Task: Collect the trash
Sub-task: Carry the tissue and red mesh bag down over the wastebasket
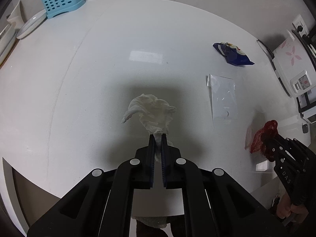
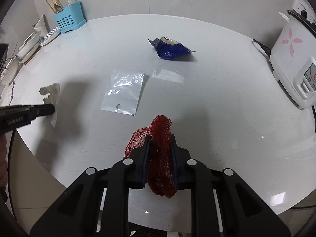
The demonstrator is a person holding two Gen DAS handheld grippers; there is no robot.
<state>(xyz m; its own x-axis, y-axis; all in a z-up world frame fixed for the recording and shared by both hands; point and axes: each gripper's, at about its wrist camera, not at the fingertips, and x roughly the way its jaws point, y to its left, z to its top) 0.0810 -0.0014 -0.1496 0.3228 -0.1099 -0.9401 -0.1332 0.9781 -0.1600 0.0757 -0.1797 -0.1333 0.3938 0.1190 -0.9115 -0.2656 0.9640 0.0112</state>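
Note:
My left gripper (image 1: 157,136) is shut on a crumpled white tissue (image 1: 150,111), which hangs a little above the white table (image 1: 98,69). From the right wrist view that left gripper (image 2: 52,108) pinches the tissue (image 2: 52,92) at the table's left side. My right gripper (image 2: 160,138) is shut on a bunched red mesh bag (image 2: 161,150); in the left wrist view this gripper (image 1: 271,136) carries the red mesh (image 1: 260,140) at the right. A blue snack wrapper (image 2: 170,48) and a clear flat plastic bag (image 2: 123,91) lie on the table.
A white rice cooker (image 2: 292,59) with a cord stands at the right. A blue utensil holder (image 2: 69,20), plates and bowls (image 2: 29,47) line the back left. The table's curved front edge (image 2: 39,154) runs close under both grippers. A person's hand (image 1: 294,210) grips the right tool.

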